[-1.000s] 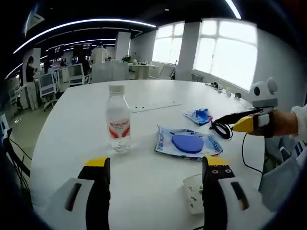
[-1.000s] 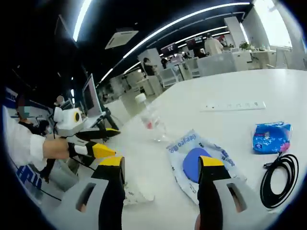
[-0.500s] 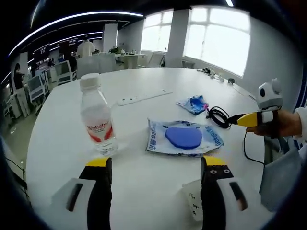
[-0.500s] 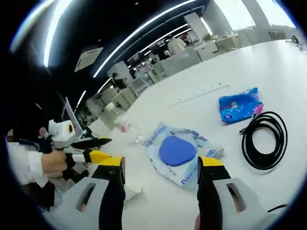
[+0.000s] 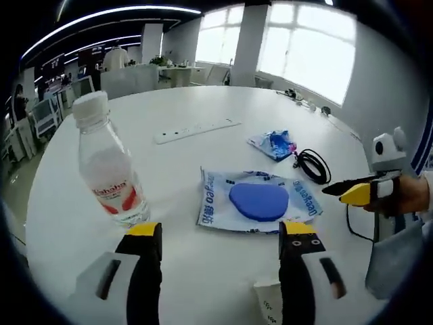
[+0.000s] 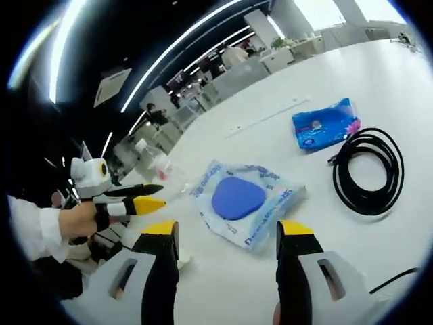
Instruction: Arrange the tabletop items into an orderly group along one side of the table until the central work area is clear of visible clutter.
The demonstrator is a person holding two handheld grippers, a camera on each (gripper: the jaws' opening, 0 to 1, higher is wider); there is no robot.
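Both cameras have swung since a second ago: in the left gripper view the clear plastic water bottle with a white cap and red label [image 5: 110, 177] now looms larger at the left, and the flat white-and-blue packet with a blue oval pad inside [image 5: 258, 203] sits nearer the jaws. The left gripper [image 5: 220, 233] has its jaws apart and holds nothing; the packet lies just beyond the gap between them, its long axis running left to right across them. A white paper cup with green print [image 5: 268, 307] lies by the right jaw.

In the right gripper view the right gripper [image 6: 229, 233] is likewise spread and empty, with the same packet [image 6: 241, 202] straight ahead, the coiled black cable [image 6: 369, 171] to its right and the small blue tissue pack [image 6: 323, 124] farther off. Judging by this, the left gripper seems slightly nearer the packet; the white table [image 5: 196, 108] is not yet cleared.
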